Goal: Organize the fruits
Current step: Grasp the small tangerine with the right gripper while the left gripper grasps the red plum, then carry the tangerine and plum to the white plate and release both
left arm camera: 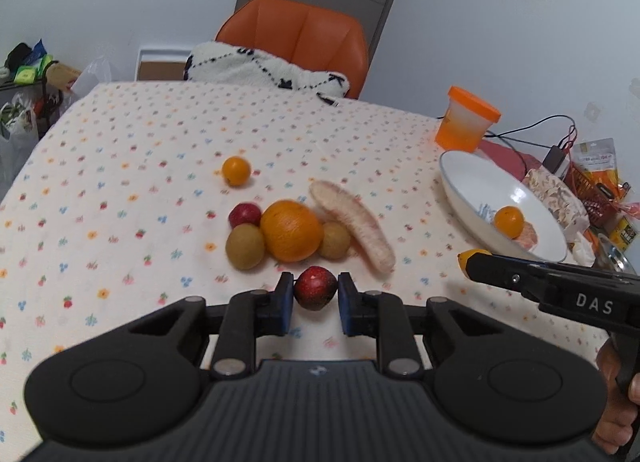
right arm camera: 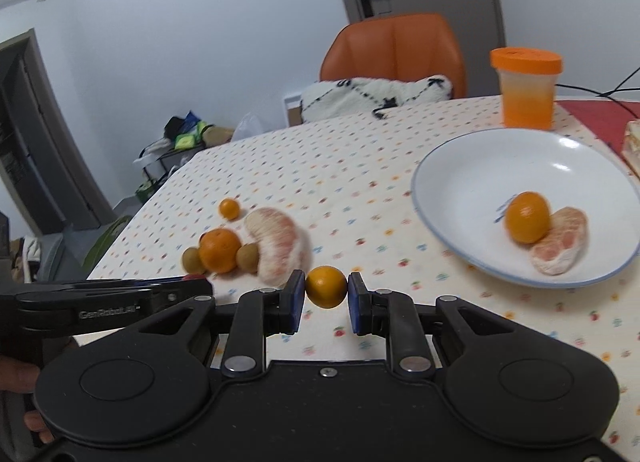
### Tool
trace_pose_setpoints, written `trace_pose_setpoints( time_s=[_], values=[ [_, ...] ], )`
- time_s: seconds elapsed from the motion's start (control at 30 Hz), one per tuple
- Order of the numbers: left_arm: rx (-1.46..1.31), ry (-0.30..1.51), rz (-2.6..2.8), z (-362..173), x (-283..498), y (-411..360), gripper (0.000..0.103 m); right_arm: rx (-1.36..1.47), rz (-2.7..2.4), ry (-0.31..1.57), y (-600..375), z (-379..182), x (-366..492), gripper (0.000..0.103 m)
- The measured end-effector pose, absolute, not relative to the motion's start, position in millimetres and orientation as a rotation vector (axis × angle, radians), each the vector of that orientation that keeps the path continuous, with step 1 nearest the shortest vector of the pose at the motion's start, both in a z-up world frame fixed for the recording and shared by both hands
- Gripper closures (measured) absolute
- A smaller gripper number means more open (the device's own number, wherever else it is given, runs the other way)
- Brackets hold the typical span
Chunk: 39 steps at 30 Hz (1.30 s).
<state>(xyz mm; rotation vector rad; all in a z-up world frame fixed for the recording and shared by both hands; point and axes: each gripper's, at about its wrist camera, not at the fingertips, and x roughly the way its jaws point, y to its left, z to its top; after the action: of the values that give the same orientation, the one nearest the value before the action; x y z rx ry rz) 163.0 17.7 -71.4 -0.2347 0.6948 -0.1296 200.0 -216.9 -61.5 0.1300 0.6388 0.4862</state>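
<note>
**Room around the fruit pile and the plate**

Ahead of my left gripper (left arm camera: 315, 289) the fruit pile blocks the way: big orange (left arm camera: 291, 231), two kiwis, long pomelo piece (left arm camera: 352, 232). The cloth left of the pile lies bare. Between pomelo piece and plate (right arm camera: 480, 166) runs an open strip. In the plate, the far half is free; the orange jar (right arm camera: 527, 88) stands just behind it.

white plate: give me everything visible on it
The white plate is a shallow, glossy round dish, ceramic by the look, with a thin blue rim line and a small blue mark inside. It sits flat on the floral tablecloth, in front of the orange-lidded jar. Inside lie a small orange fruit and a peeled citrus segment, touching each other. Neither gripper touches it; in the left wrist view patterned packaging lies at its far side.
</note>
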Motion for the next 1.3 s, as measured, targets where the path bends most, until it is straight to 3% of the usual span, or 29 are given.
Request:
trace_pose_setpoints(
  time_s=[1.3],
  values=[
    [-0.122,0.593,-0.295,-24.7,214.8,-95.1,0.082,0.230,0.270,0.498,-335.2,-44.1,212.5,0.082]
  ],
)
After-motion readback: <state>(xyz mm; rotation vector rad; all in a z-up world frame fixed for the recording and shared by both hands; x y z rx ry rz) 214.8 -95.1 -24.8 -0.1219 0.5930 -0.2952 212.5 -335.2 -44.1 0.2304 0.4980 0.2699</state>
